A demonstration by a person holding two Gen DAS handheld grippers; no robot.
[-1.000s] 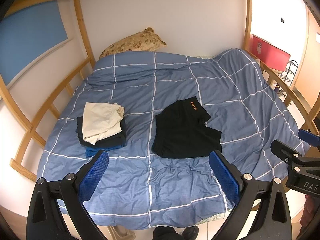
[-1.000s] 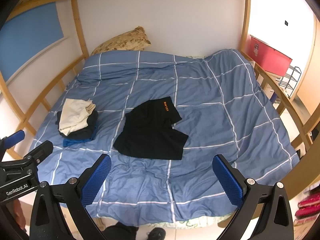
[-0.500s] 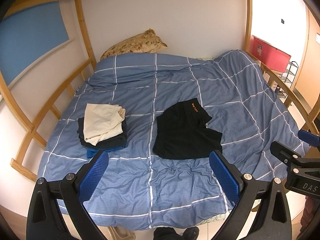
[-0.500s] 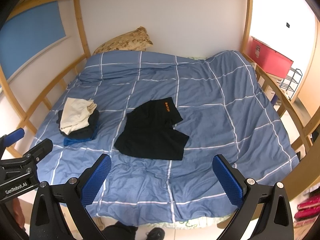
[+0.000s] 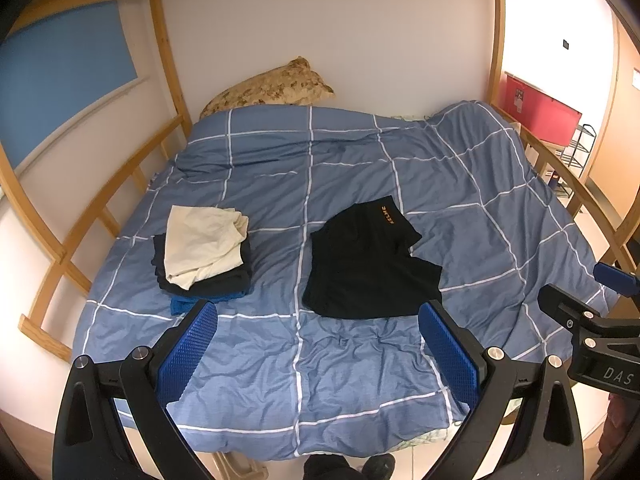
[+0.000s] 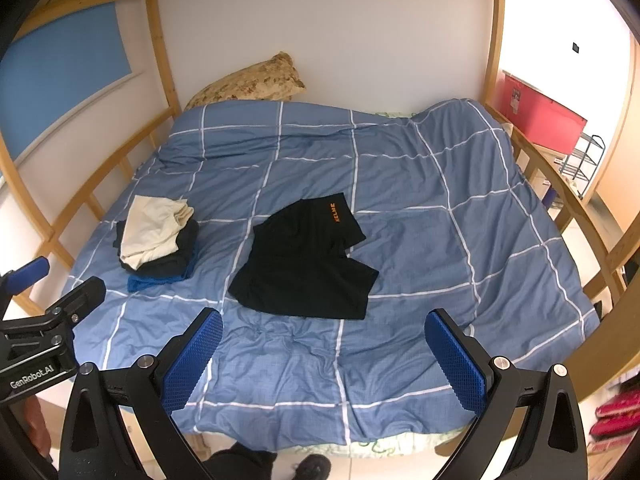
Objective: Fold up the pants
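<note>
Black shorts [image 5: 368, 264] with an orange logo lie spread on the blue checked duvet [image 5: 460, 184], near the middle of the bed; they also show in the right wrist view [image 6: 308, 260]. My left gripper [image 5: 318, 354] is open and empty, held above the foot of the bed, short of the shorts. My right gripper [image 6: 324, 356] is open and empty, also above the foot of the bed. Each gripper shows at the edge of the other's view.
A stack of folded clothes [image 5: 202, 252] with a cream piece on top lies left of the shorts. A patterned pillow [image 5: 272, 88] is at the head. Wooden bed rails [image 5: 60, 256] run along both sides. A red box [image 6: 540, 120] stands beyond the right rail.
Both views have drifted slightly; the bed sits a little lower in frame. Both grippers stay open and empty. The shorts have not moved.
</note>
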